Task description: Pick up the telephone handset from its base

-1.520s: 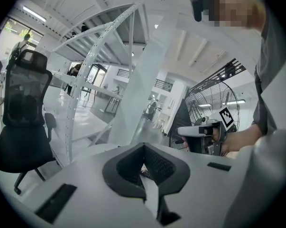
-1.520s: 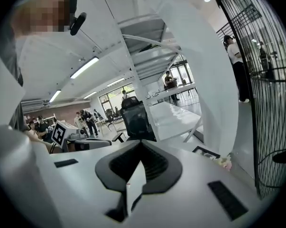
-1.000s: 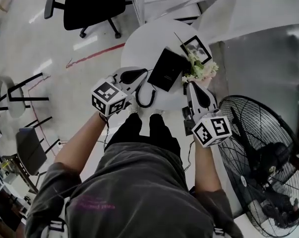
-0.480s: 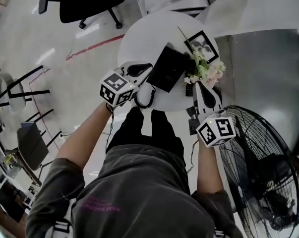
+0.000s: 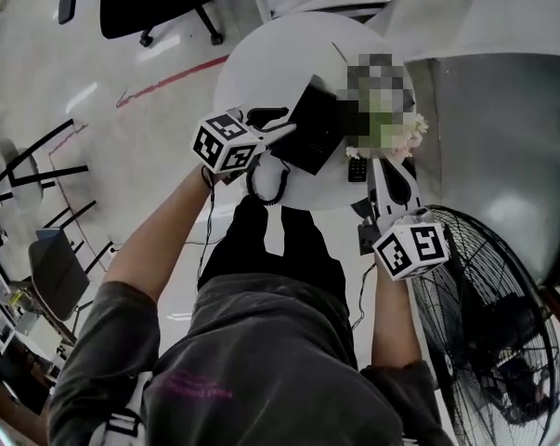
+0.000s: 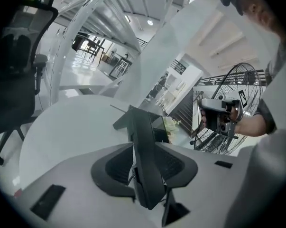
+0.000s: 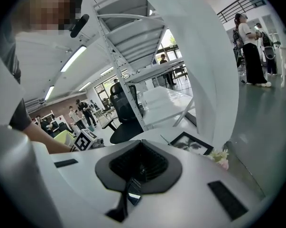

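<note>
Looking at the left tool (image 5: 270,124), is it holding the phone yet?

No, not yet. Its two sides have just been opening, and now they stand wide apart. The black handset (image 6: 143,160) is right between them, but I don't think they squeeze it.

So where is the handset?

It lies on its black base (image 5: 315,130), on the round white counter (image 5: 261,63). The curly cord (image 5: 268,180) lies at the near edge of the counter.

And the right tool (image 5: 387,170)?

Its sides are pressed together with nothing in them. It hangs off to the side, near the flowers (image 7: 222,158), apart from the phone.

What step is this, then?

I think it is the reaching part, just before the grab. The lift has not started.

What has to come next?

The left tool should close on the handset, tight enough that it won't slip. Then it should go straight up, so the handset comes off and the cord doesn't tug the base along.
</note>
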Motion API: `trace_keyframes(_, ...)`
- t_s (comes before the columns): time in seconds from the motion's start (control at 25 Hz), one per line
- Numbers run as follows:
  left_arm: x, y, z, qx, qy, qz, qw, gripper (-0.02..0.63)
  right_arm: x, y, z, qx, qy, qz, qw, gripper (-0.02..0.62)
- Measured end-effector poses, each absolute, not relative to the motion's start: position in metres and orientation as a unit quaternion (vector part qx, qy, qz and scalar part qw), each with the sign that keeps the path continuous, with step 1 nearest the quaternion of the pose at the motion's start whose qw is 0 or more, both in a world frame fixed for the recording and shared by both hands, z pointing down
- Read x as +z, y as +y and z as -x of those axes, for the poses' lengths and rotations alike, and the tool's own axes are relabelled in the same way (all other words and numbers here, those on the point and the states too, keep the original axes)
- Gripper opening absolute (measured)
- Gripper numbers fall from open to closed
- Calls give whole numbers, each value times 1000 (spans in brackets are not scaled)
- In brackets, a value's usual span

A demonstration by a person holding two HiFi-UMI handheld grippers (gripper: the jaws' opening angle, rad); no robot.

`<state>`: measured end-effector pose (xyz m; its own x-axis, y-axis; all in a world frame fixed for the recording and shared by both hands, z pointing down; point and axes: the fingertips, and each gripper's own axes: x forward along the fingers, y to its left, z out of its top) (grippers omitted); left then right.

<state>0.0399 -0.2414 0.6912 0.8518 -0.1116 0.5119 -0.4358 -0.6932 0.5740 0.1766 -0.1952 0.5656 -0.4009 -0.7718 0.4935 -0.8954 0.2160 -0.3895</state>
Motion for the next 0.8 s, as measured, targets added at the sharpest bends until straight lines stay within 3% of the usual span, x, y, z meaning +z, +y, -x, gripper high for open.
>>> trace_keyframes(0.8,710,-235,-52,179,-85,-879,433,123,588,-184,-169,329,-767,-537,121,18)
